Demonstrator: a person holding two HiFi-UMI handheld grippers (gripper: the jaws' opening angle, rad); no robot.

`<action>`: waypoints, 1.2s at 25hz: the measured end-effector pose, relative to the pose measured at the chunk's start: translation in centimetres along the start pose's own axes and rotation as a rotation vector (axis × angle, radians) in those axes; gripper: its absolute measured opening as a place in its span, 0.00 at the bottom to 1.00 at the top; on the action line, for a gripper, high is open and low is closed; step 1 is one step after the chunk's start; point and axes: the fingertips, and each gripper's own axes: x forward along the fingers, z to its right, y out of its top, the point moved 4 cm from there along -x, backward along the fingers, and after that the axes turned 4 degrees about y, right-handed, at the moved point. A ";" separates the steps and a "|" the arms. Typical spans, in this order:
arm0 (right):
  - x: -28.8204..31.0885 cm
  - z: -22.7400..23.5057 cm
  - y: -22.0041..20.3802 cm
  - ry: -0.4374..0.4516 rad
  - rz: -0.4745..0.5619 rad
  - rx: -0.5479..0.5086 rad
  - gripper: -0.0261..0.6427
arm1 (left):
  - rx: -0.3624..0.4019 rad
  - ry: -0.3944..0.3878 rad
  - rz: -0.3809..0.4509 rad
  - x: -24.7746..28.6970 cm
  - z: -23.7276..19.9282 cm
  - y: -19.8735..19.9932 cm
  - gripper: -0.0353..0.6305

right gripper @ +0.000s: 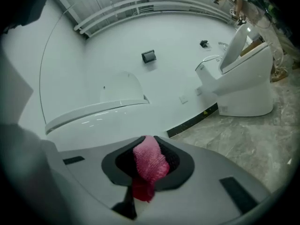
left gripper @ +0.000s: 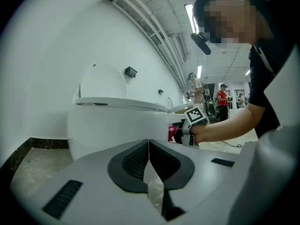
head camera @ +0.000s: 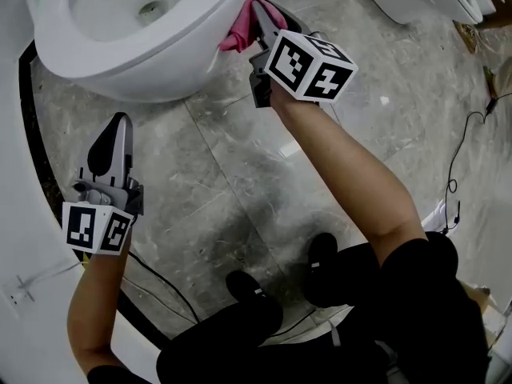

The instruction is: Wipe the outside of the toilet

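Observation:
A white toilet [head camera: 136,70] fills the top left of the head view, its bowl open. My right gripper [head camera: 258,18] is shut on a pink cloth [head camera: 244,29], which is pressed against the bowl's outer right side. In the right gripper view the cloth [right gripper: 150,165] bulges between the jaws, with the toilet's rim [right gripper: 93,111] close ahead. My left gripper [head camera: 117,126] hangs low at the left, below the bowl, shut with nothing in it. In the left gripper view the toilet [left gripper: 117,123] stands ahead, and the right gripper's cube [left gripper: 196,116] and the cloth [left gripper: 172,133] show beside it.
A second white toilet [right gripper: 243,78] stands further along the wall. The floor [head camera: 240,174] is grey marble tile. A black cable [head camera: 460,154] trails at the right and another [head camera: 160,282] runs by my feet [head camera: 320,266]. A curved white wall with a dark skirting [head camera: 32,134] bounds the left.

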 end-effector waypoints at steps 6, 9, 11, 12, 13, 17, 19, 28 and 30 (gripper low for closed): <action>5.0 3.7 2.1 -0.019 -0.057 -0.073 0.15 | -0.001 0.016 -0.028 -0.9 -0.7 -1.7 0.08; 7.4 4.7 3.0 -0.034 -0.070 -0.127 0.15 | -0.013 0.035 -0.031 -1.1 -1.1 -2.1 0.08; 8.5 5.1 3.3 -0.030 -0.072 -0.168 0.15 | -0.014 0.038 -0.038 -1.2 -1.1 -2.4 0.08; 8.9 5.3 3.3 -0.023 -0.077 -0.185 0.15 | -0.011 0.037 -0.043 -1.2 -1.1 -2.6 0.08; 9.3 5.5 3.3 -0.019 -0.085 -0.200 0.15 | -0.004 0.037 -0.048 -1.1 -1.1 -2.8 0.08; 6.7 5.1 4.2 -0.060 -0.029 -0.248 0.15 | 0.016 0.052 -0.049 -0.4 -2.1 -3.1 0.08; 2.5 3.8 4.0 -0.067 0.055 -0.163 0.15 | 0.003 0.068 -0.039 -0.1 -2.9 -3.0 0.08; -9.6 -9.5 -10.9 0.118 -0.009 0.148 0.15 | -0.016 0.115 -0.042 -1.1 -4.6 -4.2 0.08; -9.8 -12.9 -13.1 0.194 -0.055 0.176 0.15 | -0.016 0.119 -0.056 -1.9 -4.8 -4.6 0.08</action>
